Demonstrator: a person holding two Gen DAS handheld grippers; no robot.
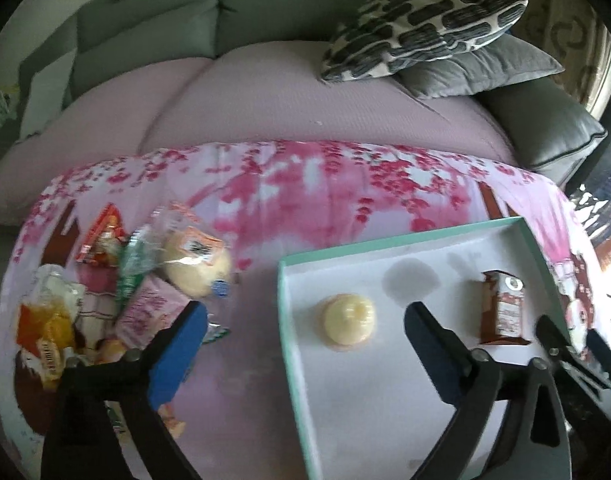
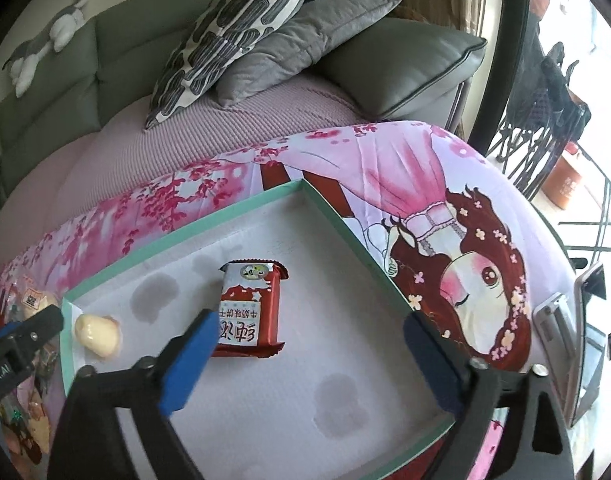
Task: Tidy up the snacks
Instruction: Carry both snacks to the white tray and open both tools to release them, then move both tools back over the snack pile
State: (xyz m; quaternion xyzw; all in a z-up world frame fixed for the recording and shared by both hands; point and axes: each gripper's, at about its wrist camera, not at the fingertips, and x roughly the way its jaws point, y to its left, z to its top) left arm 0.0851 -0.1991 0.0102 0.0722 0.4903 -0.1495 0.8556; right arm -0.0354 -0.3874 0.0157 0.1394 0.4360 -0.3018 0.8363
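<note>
2 snacks lie in the tray (image 1: 405,240): a bun (image 1: 348,321) near its left wall, a red packet (image 2: 250,312) mid-tray; both grippers, left (image 1: 305,344) and right (image 2: 311,356), hover with fingers spread, holding nothing; the pile (image 1: 145,280) left of the tray still waits, so most sorting remains

Glossy foil wrapper (image 2: 251,312), matt tray (image 2: 241,208)

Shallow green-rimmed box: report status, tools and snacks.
Left tool and right tool open, empty. Round yellow pastry and red biscuit packet lie in shallow green-rimmed box. Loose snack pile waits outside.
</note>
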